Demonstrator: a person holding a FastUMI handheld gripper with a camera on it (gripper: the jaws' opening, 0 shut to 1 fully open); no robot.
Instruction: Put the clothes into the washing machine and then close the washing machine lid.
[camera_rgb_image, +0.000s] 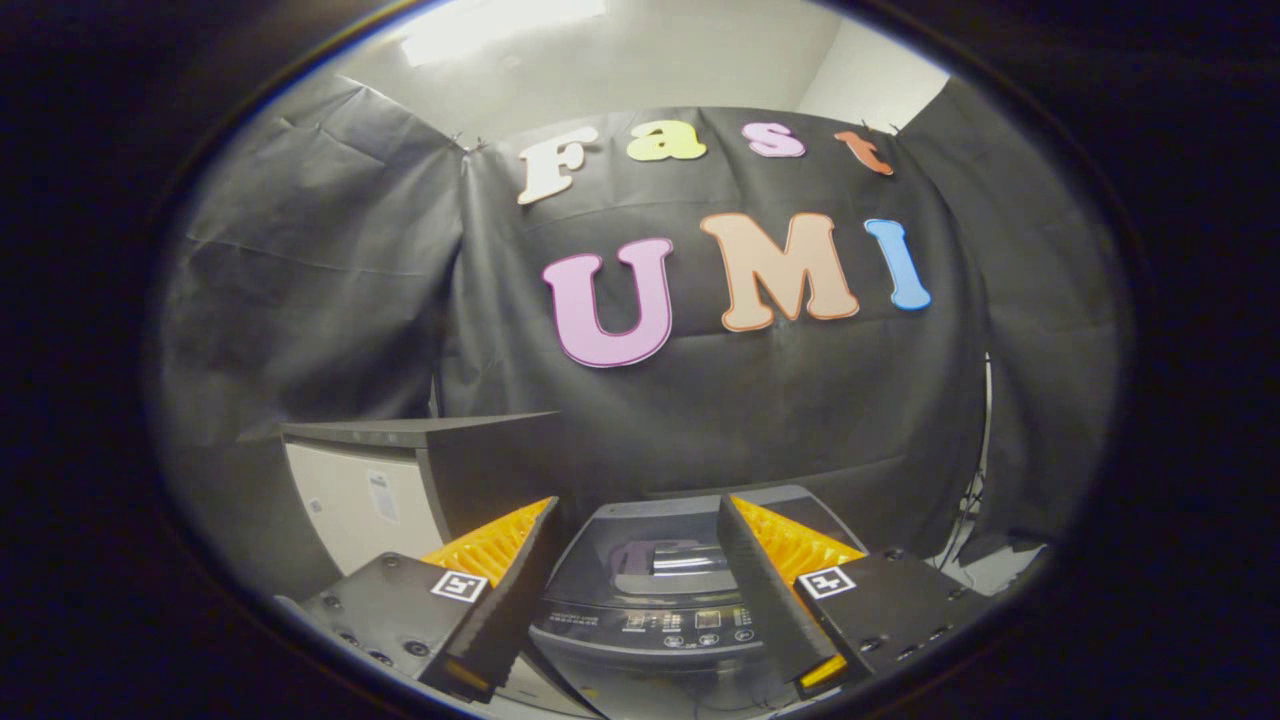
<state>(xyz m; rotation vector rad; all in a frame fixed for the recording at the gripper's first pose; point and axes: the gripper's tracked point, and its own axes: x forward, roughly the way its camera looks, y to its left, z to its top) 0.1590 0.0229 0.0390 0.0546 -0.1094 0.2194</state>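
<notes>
Fingers (540, 590) spread wide, gripping nothing; gripper (640, 600) hovers above the washing machine (660, 600), which sits between and just beyond them. Machine: dark, smooth, glossy top-loader, lid (660, 555) down, tinted and reflective. Control panel (690, 622) faces the gripper; body runs away toward the wall. Beside it on the left, a boxy pale cabinet (360, 500) with dark top. Beyond, matte black cloth wall (330, 300), creased.

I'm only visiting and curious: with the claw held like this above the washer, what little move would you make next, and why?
Probably lower the claw toward the washing machine. Its fingers stand open with nothing between them, and the machine's lid looks closed, seen through the gap just ahead. That suggests the lid needs reaching and lifting before anything can go in.
</notes>
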